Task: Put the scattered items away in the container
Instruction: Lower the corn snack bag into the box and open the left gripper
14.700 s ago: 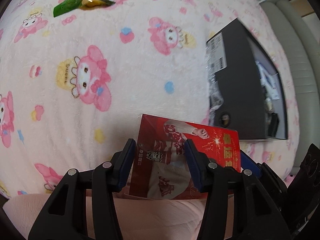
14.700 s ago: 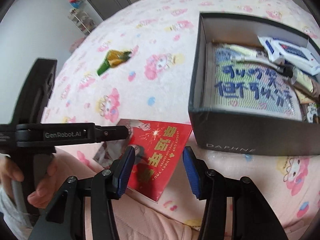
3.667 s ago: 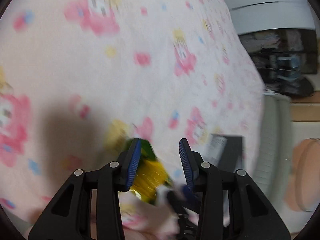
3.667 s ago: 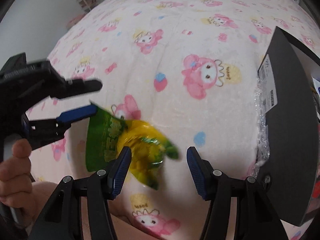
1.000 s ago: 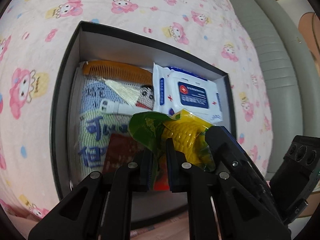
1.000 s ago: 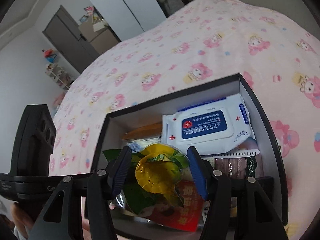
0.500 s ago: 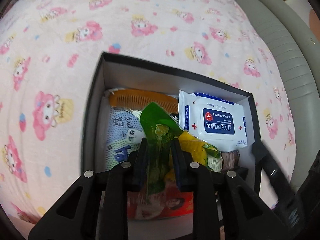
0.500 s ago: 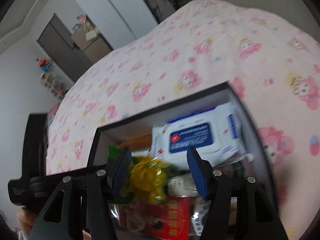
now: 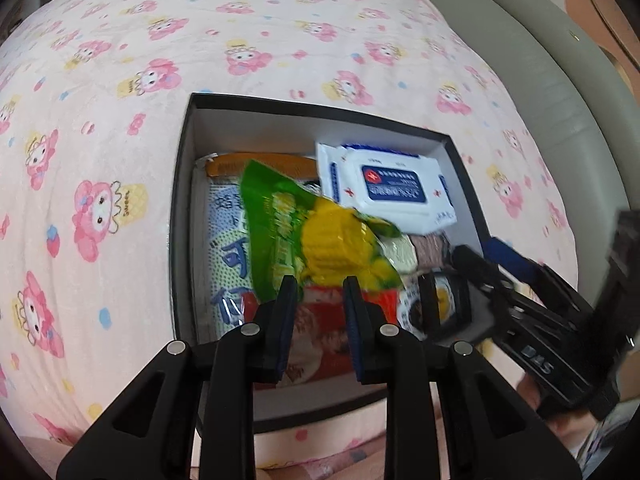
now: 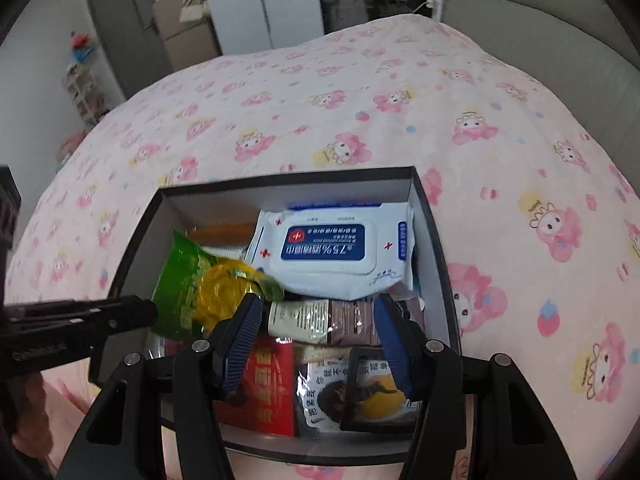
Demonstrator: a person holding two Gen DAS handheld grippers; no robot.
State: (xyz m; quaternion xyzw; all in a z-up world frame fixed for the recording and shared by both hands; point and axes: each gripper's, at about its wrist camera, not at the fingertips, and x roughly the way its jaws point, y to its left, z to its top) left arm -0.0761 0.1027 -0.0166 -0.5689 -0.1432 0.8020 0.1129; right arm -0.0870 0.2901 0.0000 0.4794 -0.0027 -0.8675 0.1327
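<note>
Left wrist view looks down into the black box sitting on the pink cartoon-print blanket of a bed. The left gripper has its fingers parted, with a gap between the pads, and the green and yellow snack packet lies just past the fingertips on top of the box's contents; whether the pads touch it cannot be told from this angle. Beneath it sits a red packet, to its left a blue-lettered cloth item, behind it an orange comb and a white wet-wipes pack. The right gripper enters from the lower right, blurred.

Right wrist view shows what the other hides: the right gripper is spread wide and empty above the box, framing a beige and brown sachet. Near the front wall lie the red packet and a white pouch with a dark and yellow picture. The snack packet rests against the wet-wipes pack, with the black tip of the left gripper at its left edge, over the box's left wall. Part of a hand holding that tool shows at the lower left. A grey-green padded headboard borders the bed at the far right.
</note>
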